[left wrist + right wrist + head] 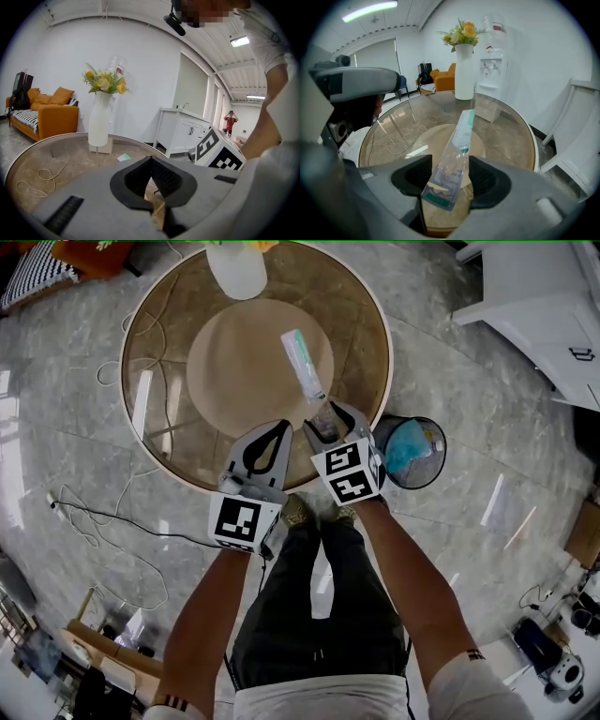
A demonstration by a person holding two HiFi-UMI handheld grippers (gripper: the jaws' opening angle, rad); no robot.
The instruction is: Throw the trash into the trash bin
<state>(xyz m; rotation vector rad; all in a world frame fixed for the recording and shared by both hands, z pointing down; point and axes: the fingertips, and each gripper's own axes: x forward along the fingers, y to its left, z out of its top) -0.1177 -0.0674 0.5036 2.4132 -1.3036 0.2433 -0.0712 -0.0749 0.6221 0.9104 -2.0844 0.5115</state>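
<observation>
A long clear teal-tipped plastic wrapper (457, 150) is noted on the round glass table (169, 334), its near end between the right gripper's (328, 423) half-spread fingers. The left gripper's (151, 159) fingers are pressed together, empty. Pinched at its tip only, the slick film could be dropped short of the black trash bin (410, 452).

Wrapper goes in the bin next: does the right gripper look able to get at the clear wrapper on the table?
Probably yes: the clear wrapper lies on the table, its near end between the open fingers of the right gripper, with nothing over it.
</observation>
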